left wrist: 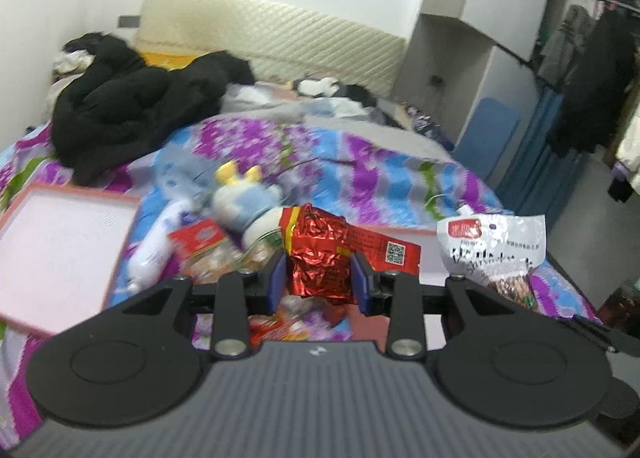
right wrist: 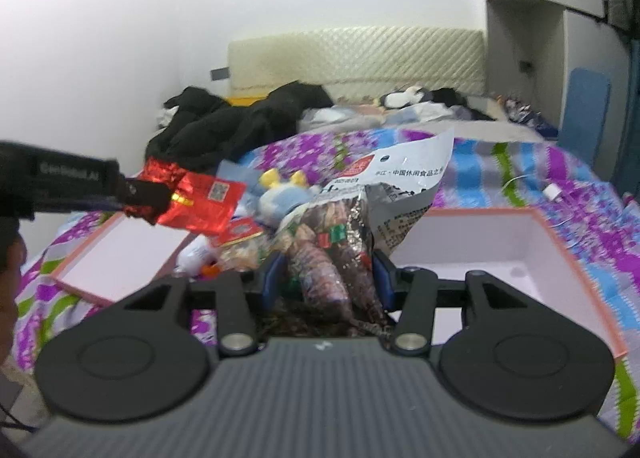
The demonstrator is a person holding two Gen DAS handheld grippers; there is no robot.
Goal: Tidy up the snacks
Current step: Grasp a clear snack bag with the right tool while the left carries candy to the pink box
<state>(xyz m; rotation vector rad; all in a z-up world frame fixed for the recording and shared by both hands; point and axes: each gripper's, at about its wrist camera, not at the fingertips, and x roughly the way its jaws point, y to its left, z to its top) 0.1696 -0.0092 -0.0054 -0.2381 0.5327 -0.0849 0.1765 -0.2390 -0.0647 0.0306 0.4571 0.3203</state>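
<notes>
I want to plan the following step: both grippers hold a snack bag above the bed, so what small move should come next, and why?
Probably carry the right gripper, shut on the grey-white snack bag, a little to its right and lower it over the open pink box. That box is bare inside and lies just beside the bag, while the left gripper holds the red foil bag clear of the way.

Two pink trays: one (right wrist: 120, 254) at nine o'clock, one (right wrist: 560, 242) at three. One red foil packet (left wrist: 320, 254), one grey-white snack bag (right wrist: 384, 193), one plush toy (right wrist: 280, 193).
</notes>
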